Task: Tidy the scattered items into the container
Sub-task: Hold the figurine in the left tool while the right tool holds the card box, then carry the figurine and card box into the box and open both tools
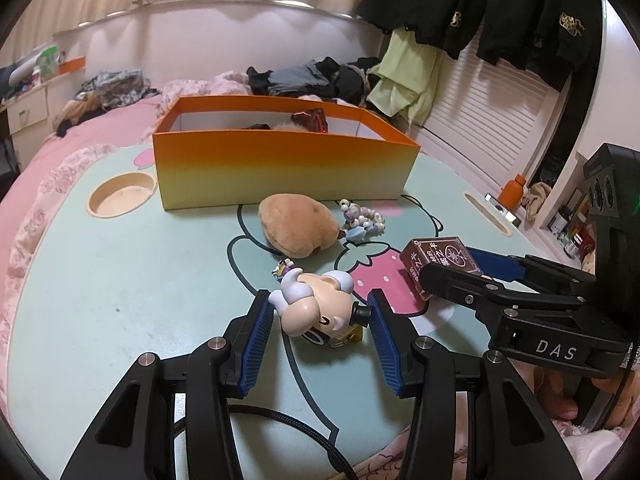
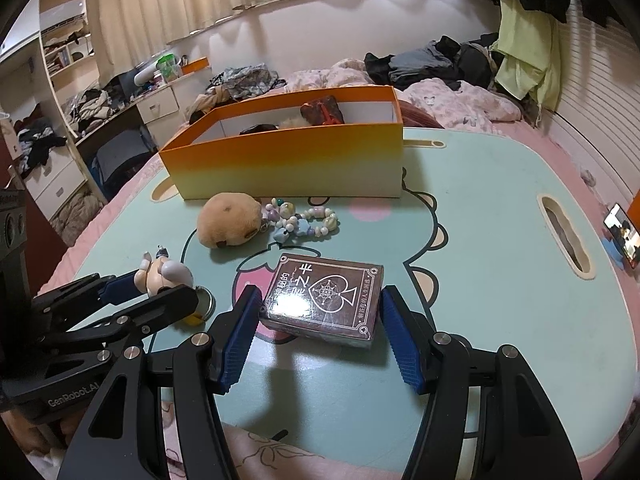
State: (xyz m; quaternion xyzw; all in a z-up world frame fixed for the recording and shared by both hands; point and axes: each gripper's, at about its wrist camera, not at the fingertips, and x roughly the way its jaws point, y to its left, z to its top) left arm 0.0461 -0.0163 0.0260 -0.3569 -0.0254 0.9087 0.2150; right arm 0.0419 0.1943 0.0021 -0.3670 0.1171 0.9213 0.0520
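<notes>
A small cartoon figurine (image 1: 312, 304) lies on the mint table (image 1: 100, 280) between the blue pads of my left gripper (image 1: 319, 298), which press on both its sides. My right gripper (image 2: 320, 294) is shut on a dark brown card box (image 2: 324, 300), which sits tilted just above the table with its shadow under it. The same card box (image 1: 436, 258) shows at the right of the left wrist view. Behind stands the orange container (image 2: 288, 160) with a few items inside. A tan plush (image 2: 230, 218) and a beaded bracelet (image 2: 304, 222) lie in front of it.
The table rests on a pink bed. Its cup recess (image 1: 120, 196) is at the left and its slot (image 2: 564, 240) at the right. Piled clothes (image 1: 320, 76) lie behind the container. A phone (image 2: 624, 236) stands off the right edge.
</notes>
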